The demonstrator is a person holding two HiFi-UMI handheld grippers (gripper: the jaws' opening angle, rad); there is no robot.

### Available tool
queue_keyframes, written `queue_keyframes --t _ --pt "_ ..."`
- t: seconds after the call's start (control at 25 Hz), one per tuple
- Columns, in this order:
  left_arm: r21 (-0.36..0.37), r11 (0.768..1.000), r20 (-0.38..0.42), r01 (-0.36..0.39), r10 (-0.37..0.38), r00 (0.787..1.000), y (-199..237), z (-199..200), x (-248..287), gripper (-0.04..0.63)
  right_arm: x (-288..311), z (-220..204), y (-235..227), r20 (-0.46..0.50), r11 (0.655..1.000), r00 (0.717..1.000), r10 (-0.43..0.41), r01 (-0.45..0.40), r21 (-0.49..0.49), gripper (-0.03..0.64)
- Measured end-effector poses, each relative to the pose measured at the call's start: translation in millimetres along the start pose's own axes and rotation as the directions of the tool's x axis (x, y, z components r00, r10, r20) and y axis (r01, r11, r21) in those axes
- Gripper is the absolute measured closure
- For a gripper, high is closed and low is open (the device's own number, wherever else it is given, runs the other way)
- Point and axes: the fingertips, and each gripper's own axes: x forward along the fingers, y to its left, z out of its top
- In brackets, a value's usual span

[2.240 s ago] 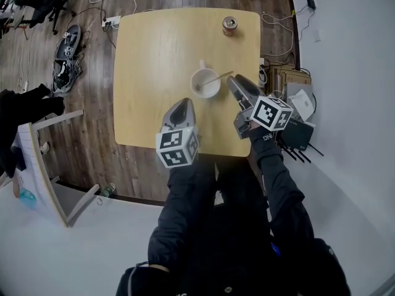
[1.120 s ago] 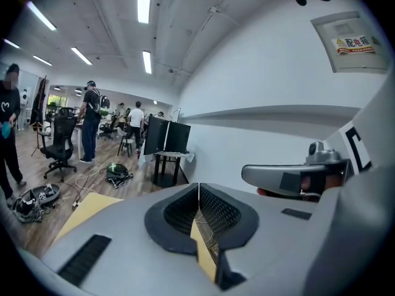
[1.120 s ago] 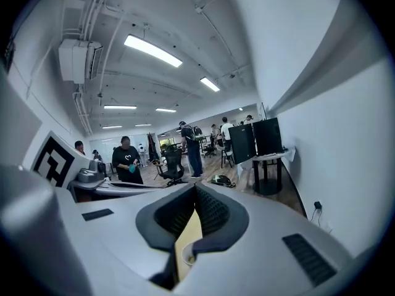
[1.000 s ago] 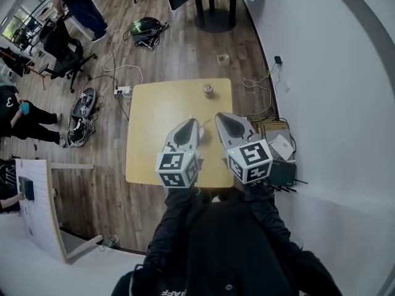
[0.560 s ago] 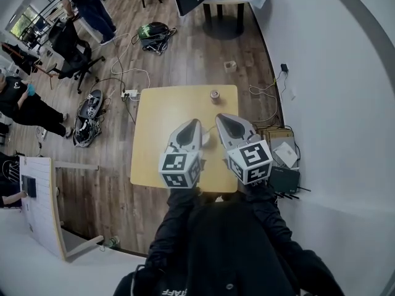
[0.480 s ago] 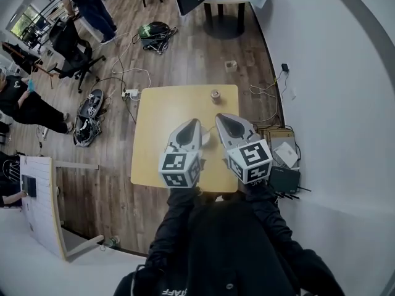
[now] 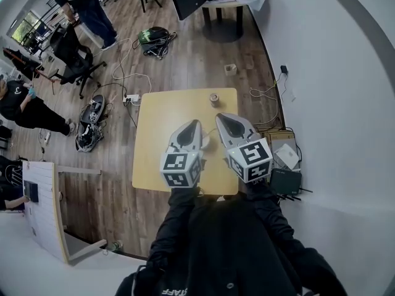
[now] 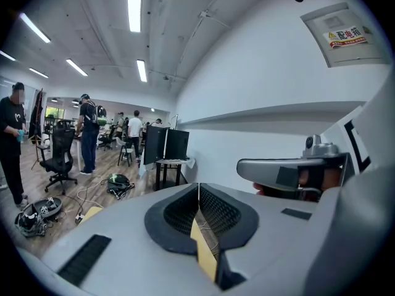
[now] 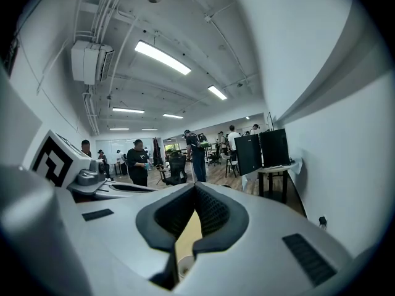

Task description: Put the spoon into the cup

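Risk of blind contact: my left claw (image 7: 195, 122) and right claw (image 7: 218, 116), both closed on nothing, hover over the table (image 7: 157, 122) and hide most of the cup (image 7: 205, 141) between them. I cannot see the spoon; a careless descent could tip the cup.

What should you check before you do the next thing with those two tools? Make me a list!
1. Left tool free: ok. Its jaws are together with nothing between them.
2. Right tool free: ok. Its jaws are together and hold nothing.
3. Cup in plain sight: not ok. Only a white sliver shows between the two tools in the head view.
4. Spoon in the cup: cannot tell. No spoon can be made out in any view.
5. Can out of the way: ok. It stands near the far edge of the table, apart from the cup.
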Motion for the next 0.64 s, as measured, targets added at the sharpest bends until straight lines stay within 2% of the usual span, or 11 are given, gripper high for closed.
queue_keyframes --t 0.64 --pt "0.01 1.0 -0.011 0.014 -0.014 1.0 -9.7 -6.7 -3.4 0.56 -9.7 -11.1 2.5 -0.014 1.0 1.0 0.0 0.0 0.003 0.595"
